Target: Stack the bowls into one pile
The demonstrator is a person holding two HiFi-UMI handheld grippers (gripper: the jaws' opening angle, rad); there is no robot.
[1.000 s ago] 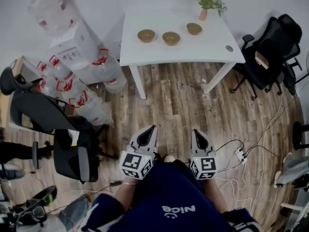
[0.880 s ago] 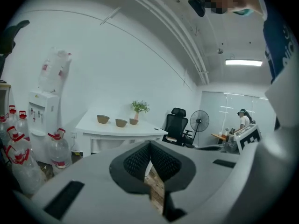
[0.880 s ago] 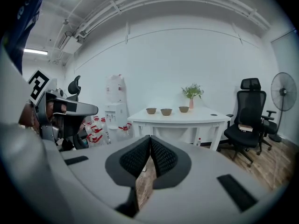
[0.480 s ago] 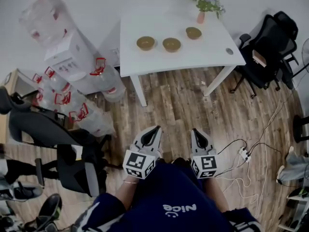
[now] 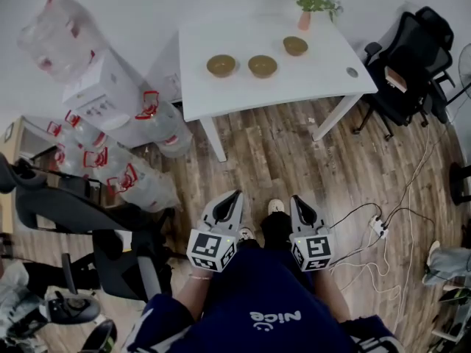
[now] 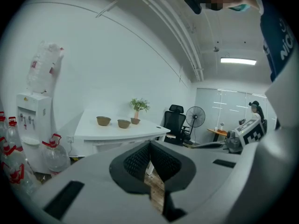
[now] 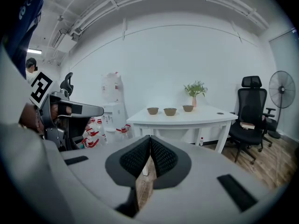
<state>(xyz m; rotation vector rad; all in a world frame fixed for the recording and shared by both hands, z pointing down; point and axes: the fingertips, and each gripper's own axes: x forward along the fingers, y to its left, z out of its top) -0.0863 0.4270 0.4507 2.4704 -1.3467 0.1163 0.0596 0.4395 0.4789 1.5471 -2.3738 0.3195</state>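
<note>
"Where are the bowls [image 5: 263,66]?"
"Three, unstacked, in a row on the white worktop [image 5: 324,83], well apart from both grippers."
"And the jaws?"
"Left gripper [image 5: 233,196], right gripper [image 5: 298,200]: both closed tight, empty."

left gripper [image 5: 232,197]: held low and close in, jaws pressed together, nothing in them
right gripper [image 5: 299,201]: same deal, just beside the left one, jaws together and empty
pose: both point forward, roughly parallel, not touching each other
</note>
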